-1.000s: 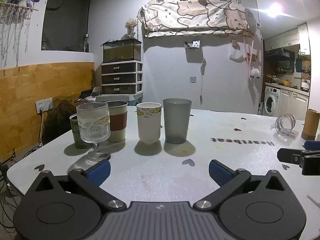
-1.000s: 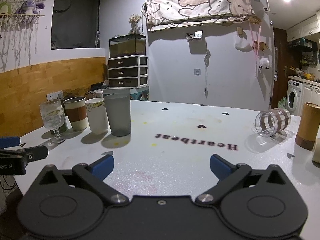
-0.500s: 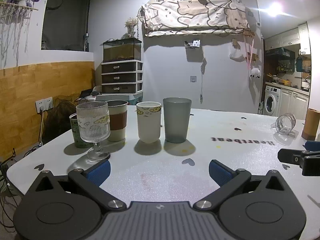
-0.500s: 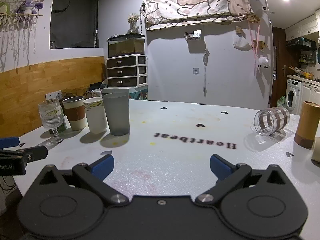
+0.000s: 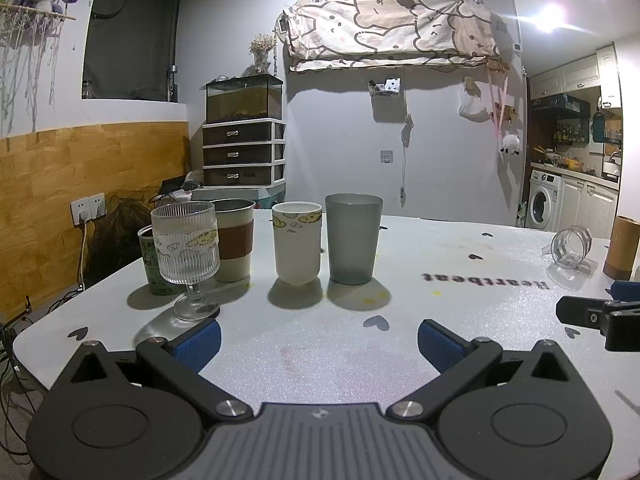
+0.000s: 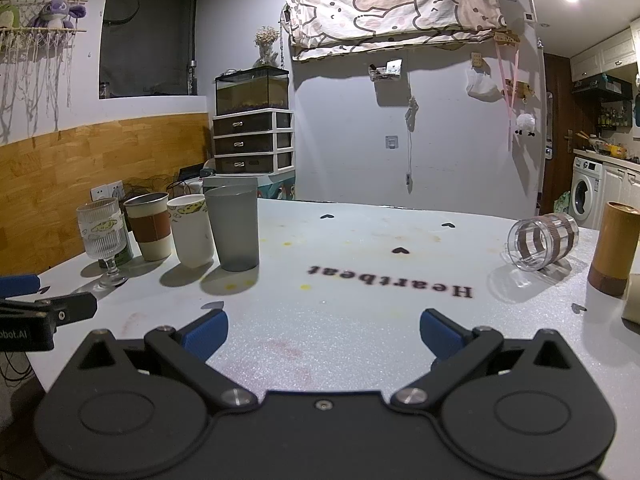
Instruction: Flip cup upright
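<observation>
Far left on one desk (image 6: 360,240): one stemmed glass (image 6: 103,236), one green can (image 5: 154,264), three upright cups (image 6: 234,228); far right: one tipped striped cup (image 6: 542,242), one wooden cylinder (image 6: 614,248).

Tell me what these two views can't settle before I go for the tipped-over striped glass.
- Striped glass: in the left wrist view it is small and distorted near the edge; its far side is hidden in both views.
- Green can: mostly behind the ribbed goblet in both views.
- Pale object beside the wooden cylinder: cut off by the right wrist frame edge.
</observation>
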